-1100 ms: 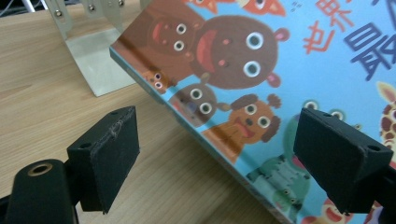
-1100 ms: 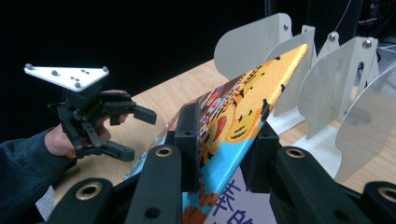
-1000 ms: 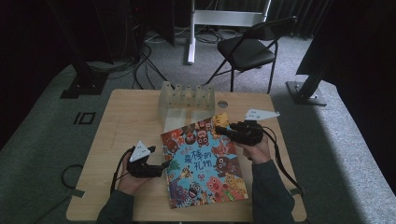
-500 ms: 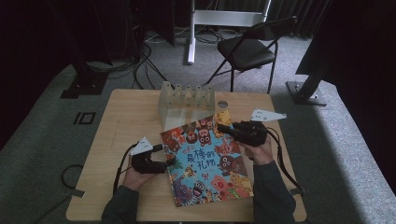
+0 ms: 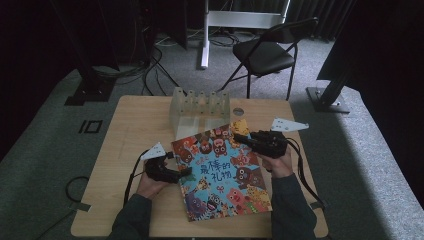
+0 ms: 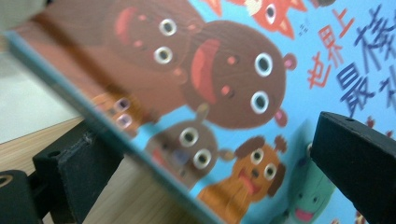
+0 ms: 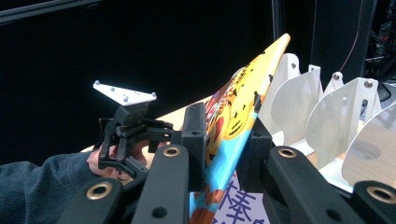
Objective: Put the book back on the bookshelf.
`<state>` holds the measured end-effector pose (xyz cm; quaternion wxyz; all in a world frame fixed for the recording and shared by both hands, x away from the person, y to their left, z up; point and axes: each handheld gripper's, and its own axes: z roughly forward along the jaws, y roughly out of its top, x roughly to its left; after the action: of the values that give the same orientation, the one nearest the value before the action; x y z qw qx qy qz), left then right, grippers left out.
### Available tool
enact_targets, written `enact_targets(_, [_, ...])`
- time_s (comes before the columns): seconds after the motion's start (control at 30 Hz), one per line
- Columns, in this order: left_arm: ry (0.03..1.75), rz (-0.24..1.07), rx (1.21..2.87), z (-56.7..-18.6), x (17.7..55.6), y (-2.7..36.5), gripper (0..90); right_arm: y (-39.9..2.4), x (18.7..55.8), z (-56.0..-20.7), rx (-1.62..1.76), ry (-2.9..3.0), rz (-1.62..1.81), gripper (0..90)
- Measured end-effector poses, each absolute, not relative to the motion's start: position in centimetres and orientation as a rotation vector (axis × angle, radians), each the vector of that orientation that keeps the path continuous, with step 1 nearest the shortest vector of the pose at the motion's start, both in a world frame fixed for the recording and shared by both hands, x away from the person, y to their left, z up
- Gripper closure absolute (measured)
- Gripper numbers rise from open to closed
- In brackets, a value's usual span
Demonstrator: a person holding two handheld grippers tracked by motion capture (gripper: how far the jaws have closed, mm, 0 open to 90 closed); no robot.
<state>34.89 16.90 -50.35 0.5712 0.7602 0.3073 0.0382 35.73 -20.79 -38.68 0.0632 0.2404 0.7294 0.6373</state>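
Picture book (image 5: 220,172) on table (image 5: 130,130), just in front of clear rack (image 5: 200,107). Left gripper (image 5: 186,175): jaws just opened, straddling left edge, pads off. Right gripper (image 5: 241,138): clenched on far right corner, lifted. Keep right pinch firm; close left before raising toward slot.

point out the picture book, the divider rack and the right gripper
picture book (image 5: 220,175), high view, middle of cover
divider rack (image 5: 199,107), high view, clear front wall
right gripper (image 7: 223,140), right gripper view, between the jaws
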Motion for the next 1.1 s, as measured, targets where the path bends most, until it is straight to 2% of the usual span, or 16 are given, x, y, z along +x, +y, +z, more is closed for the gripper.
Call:
enact_targets(0.2, [0.711, 0.060, 1.775, -50.2, 35.1, 16.7, 5.3, -21.1, 35.9, -38.8, 0.711, 2.203, 1.946, 76.5])
enact_targets(0.23, [0.707, 0.042, 1.734, -49.9, 35.1, 17.4, 15.9, -21.7, 36.2, -39.0, 0.710, 2.210, 1.961, 76.2])
enact_targets(0.27, [0.704, 0.045, 1.735, -49.8, 35.0, 17.5, 19.0, -22.0, 36.3, -39.1, 0.711, 2.213, 1.966, 76.0])
enact_targets(0.53, [0.705, 0.035, 1.735, -49.3, 35.0, 17.9, 29.7, -22.7, 36.9, -39.5, 0.722, 2.248, 1.907, 72.1])
enact_targets(0.6, [0.697, 0.035, 1.739, -49.0, 35.0, 18.0, 32.5, -22.8, 36.8, -39.4, 0.719, 2.254, 1.876, 69.5])
enact_targets(0.67, [0.688, 0.056, 1.738, -48.6, 34.8, 18.1, 38.4, -22.6, 36.7, -39.3, 0.763, 2.258, 1.728, 59.3])
enact_targets(0.77, [0.668, 0.070, 1.733, -47.8, 34.7, 18.3, 45.0, -23.0, 36.8, -39.7, 0.804, 2.248, 1.734, 58.4])
enact_targets(0.9, [0.650, 0.094, 1.762, -46.7, 34.6, 18.4, 50.0, -23.0, 36.8, -39.9, 0.848, 2.216, 1.669, 53.2])
enact_targets(1.1, [0.612, 0.139, 1.771, -44.7, 34.0, 18.7, 57.7, -23.1, 36.8, -39.8, 0.843, 2.181, 1.660, 50.8])
